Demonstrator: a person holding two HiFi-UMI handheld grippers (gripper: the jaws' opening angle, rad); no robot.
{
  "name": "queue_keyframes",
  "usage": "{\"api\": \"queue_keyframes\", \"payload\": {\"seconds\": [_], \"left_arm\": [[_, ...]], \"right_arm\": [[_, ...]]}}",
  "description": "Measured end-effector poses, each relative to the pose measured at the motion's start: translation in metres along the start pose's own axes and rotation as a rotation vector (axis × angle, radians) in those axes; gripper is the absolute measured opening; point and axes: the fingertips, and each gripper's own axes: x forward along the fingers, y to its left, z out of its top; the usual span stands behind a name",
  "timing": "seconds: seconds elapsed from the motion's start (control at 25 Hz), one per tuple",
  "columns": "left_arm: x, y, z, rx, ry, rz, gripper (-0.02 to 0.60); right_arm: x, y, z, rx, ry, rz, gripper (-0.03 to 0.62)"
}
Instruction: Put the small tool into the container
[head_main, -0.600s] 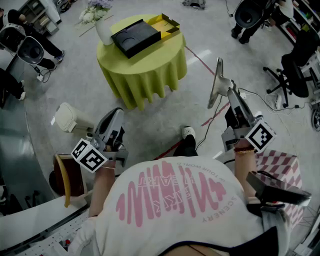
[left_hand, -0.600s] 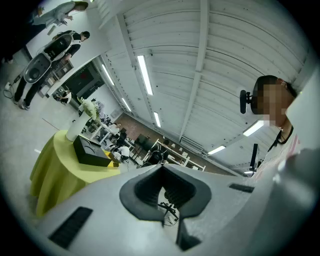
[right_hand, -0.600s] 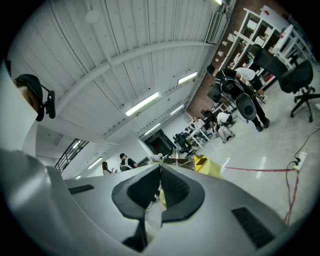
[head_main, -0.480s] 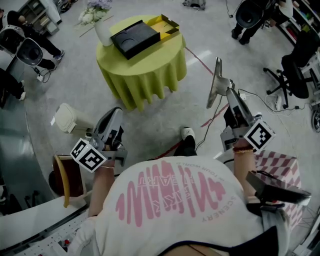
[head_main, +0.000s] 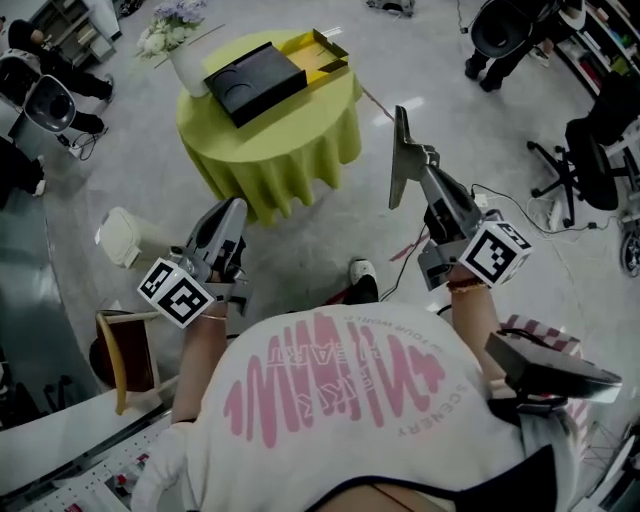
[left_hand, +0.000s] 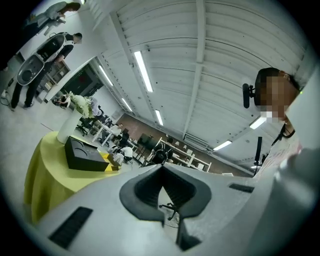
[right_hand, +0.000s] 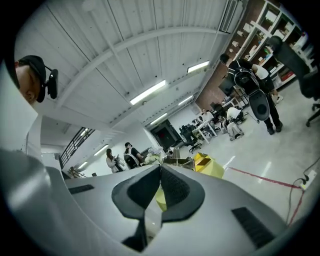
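A round table under a yellow-green cloth (head_main: 290, 135) stands ahead of me on the floor. It carries a black box (head_main: 253, 78) and, beside that, an open yellow container (head_main: 322, 50). I see no small tool in any view. My left gripper (head_main: 232, 208) is held low at the left, shut and empty, short of the table. In the left gripper view its pads (left_hand: 161, 167) meet, with the black box (left_hand: 82, 155) off to the left. My right gripper (head_main: 398, 150) is raised at the right, jaws together. In the right gripper view (right_hand: 160, 167) the table (right_hand: 212, 170) shows behind the jaws.
A white vase with flowers (head_main: 185, 68) stands at the table's far left edge. A white bin (head_main: 125, 235) and a wooden frame (head_main: 115, 350) sit on the floor at the left. Office chairs (head_main: 600, 140) and cables (head_main: 520, 200) lie at the right. A red tape line (head_main: 385, 105) crosses the floor.
The right gripper has swung left and slightly up, toward the table. The table has shifted a little left in the head view. The left gripper has barely moved.
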Motion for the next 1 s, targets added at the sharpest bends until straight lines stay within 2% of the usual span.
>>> {"api": "queue_keyframes", "payload": {"seconds": [0.2, 0.52, 0.88, 1.0], "left_arm": [[0.063, 0.006, 0.001, -0.003, -0.008, 0.012, 0.008], [0.139, 0.022, -0.005, -0.003, -0.034, 0.084, 0.008], [0.180, 0.042, -0.025, -0.020, -0.072, 0.206, 0.008], [0.187, 0.048, -0.033, -0.038, -0.061, 0.240, 0.008]], "right_arm": [[0.032, -0.038, 0.016, 0.008, 0.049, 0.016, 0.011], [0.071, -0.102, 0.046, 0.029, 0.105, 0.049, 0.011], [0.099, -0.168, 0.065, 0.036, 0.175, 0.092, 0.011], [0.110, -0.182, 0.064, 0.048, 0.202, 0.096, 0.011]]}}
